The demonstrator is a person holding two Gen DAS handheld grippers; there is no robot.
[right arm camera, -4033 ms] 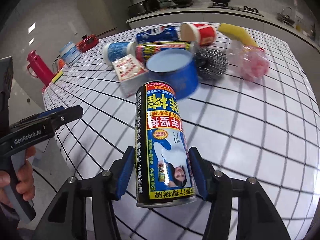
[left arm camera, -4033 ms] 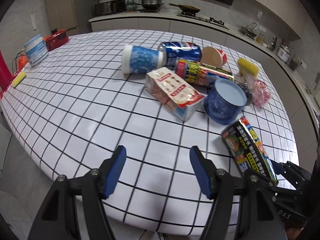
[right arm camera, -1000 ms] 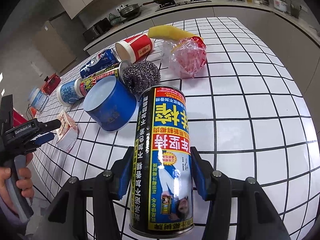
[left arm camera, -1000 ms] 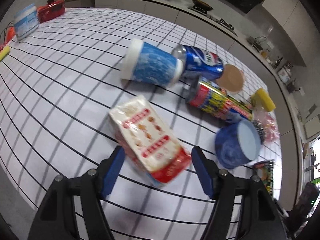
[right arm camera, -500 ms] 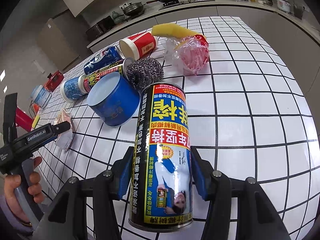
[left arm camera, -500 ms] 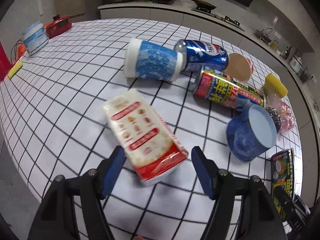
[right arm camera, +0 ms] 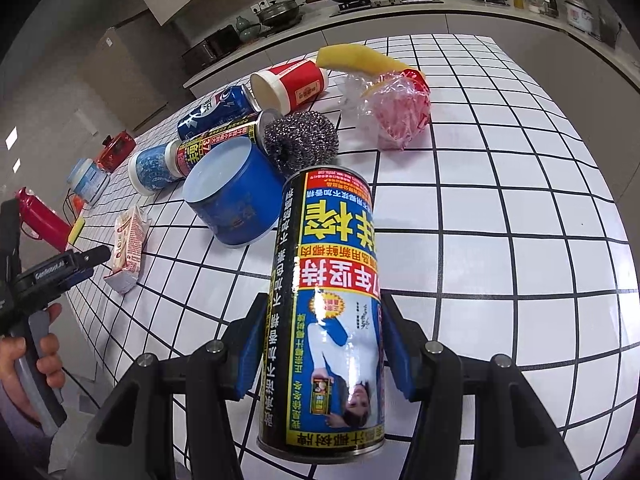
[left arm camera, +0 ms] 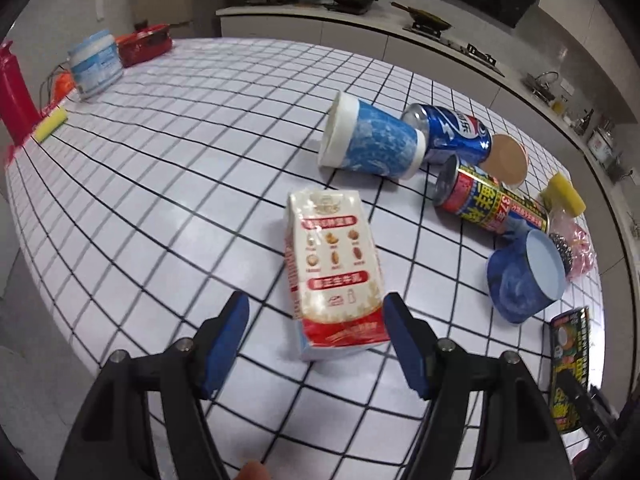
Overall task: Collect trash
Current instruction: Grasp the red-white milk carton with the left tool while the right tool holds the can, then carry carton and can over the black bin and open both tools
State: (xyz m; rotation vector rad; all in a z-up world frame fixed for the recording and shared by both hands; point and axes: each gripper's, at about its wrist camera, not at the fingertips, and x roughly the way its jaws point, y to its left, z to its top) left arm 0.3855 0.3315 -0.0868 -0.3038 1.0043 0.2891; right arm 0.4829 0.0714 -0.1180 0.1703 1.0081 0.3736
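Observation:
A white and red milk carton lies flat on the grid-patterned table. My left gripper hangs open over its near end, with a blue pad on each side and neither pressing it. My right gripper is shut on a tall black, yellow and red can, held off the table. That can also shows at the right edge of the left wrist view, as the held can. Farther back lie a blue-white cup, a blue soda can, a red-yellow can and a blue tub.
A red paper cup, steel scourer, yellow sponge and pink bag lie behind the tub. At the far left stand a red bottle, a white jar and a red pot. A kitchen counter runs behind.
My left gripper has swung round, so the carton now lies lengthwise between its fingers instead of slanting across. My right gripper still holds the can in the same place.

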